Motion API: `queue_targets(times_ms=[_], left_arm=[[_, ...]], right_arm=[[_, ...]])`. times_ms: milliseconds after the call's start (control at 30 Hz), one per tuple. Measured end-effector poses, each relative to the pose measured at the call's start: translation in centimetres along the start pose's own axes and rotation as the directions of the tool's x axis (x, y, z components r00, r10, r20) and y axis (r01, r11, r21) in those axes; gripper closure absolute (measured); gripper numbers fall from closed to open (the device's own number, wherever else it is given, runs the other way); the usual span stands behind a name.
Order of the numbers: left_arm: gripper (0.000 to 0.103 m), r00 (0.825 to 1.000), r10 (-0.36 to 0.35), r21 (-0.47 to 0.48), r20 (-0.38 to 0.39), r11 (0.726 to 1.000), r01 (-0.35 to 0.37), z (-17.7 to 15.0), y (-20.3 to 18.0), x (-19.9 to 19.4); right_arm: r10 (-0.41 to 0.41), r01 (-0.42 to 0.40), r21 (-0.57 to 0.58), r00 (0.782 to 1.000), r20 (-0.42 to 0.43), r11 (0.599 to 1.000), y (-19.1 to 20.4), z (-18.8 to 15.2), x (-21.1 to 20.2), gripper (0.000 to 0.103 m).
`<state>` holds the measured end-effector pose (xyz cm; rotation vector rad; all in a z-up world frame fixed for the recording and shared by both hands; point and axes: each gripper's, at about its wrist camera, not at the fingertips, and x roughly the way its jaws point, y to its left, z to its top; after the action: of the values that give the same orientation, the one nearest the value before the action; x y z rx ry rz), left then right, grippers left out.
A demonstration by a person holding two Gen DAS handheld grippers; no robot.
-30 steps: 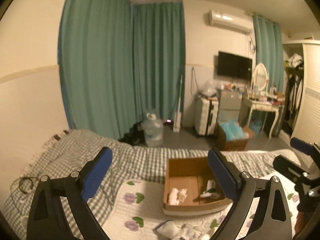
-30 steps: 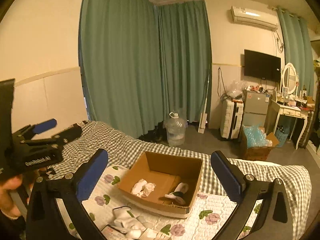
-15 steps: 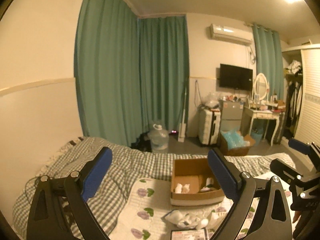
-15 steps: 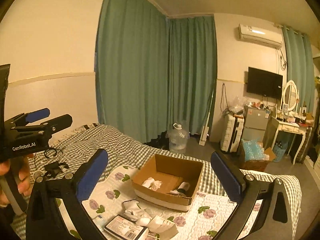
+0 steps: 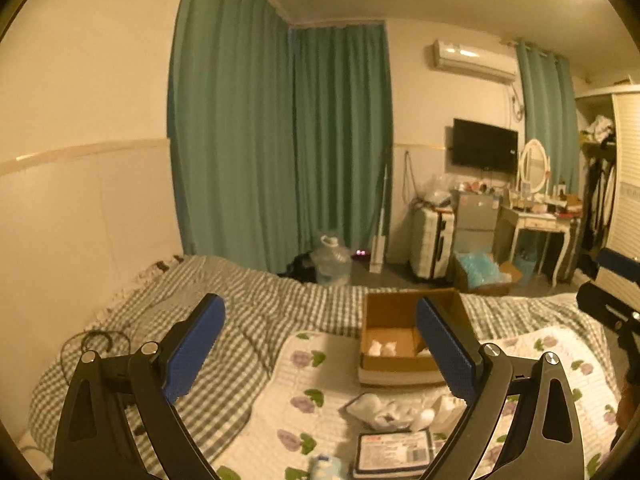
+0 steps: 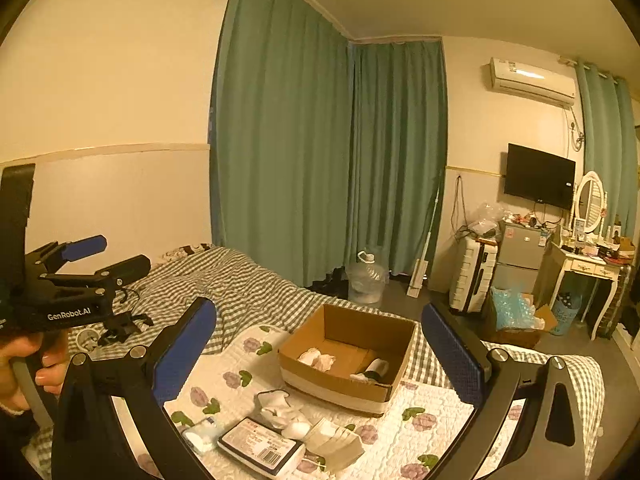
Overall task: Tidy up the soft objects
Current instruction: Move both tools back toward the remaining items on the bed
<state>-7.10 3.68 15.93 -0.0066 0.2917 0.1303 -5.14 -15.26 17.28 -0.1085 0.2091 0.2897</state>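
An open cardboard box (image 6: 347, 376) (image 5: 384, 312) sits on the flowered quilt (image 6: 240, 364) and holds a pale crumpled cloth (image 6: 317, 359) (image 5: 382, 347) and a rolled dark-and-white item (image 6: 372, 372). In front of the box lie white socks (image 6: 282, 410) (image 5: 380, 410), a flat labelled packet (image 6: 260, 446) (image 5: 394, 450), a folded mask (image 6: 334, 440) and a small blue-white pack (image 6: 200, 436) (image 5: 324, 466). My left gripper (image 5: 320, 348) and my right gripper (image 6: 320, 354) both hang open and hold nothing, well above and short of these things. At the left edge of the right wrist view, a hand holds the left gripper (image 6: 88, 264).
A checked blanket (image 5: 248, 312) covers the far bed, with a black cable (image 5: 96, 340) on it. Beyond stand green curtains (image 6: 328, 160), a water jug (image 6: 366, 280), a suitcase (image 6: 474, 276), a box of blue bags (image 6: 514, 316) and a dressing table (image 6: 588, 268).
Both grippers have pulled back and up from the box, so the socks, packet and mask in front of it have come into view. Both stay open.
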Motion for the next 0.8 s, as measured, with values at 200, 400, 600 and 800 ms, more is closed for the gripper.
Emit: queue_targets(times_ms=[200,400,600,800], left_arm=[[0.005,0.998,0.011,-0.001,-0.058,1.0,-0.011,-2.8,0.5,1.8],[0.006,0.989,0.031,0.025,-0.146,0.999,-0.028,-6.1,0.1,4.1],[0.006,0.967,0.044,0.047,-0.252,0.998,-0.033,-9.7,-0.1,6.5],[0.007,0.936,0.053,0.073,-0.348,0.997,-0.029,-13.3,-0.4,8.3]], right_arm=[[0.025,-0.025,0.007,0.999,-0.035,1.0,-0.8,-1.8,1.6,0.0],[0.025,-0.023,0.019,0.995,-0.099,1.0,-2.1,-4.6,4.0,0.0],[0.018,-0.016,0.01,0.987,-0.162,1.0,-2.8,-7.5,6.3,0.0],[0.033,-0.029,0.023,0.974,-0.225,0.999,-3.4,-10.3,8.9,0.0]])
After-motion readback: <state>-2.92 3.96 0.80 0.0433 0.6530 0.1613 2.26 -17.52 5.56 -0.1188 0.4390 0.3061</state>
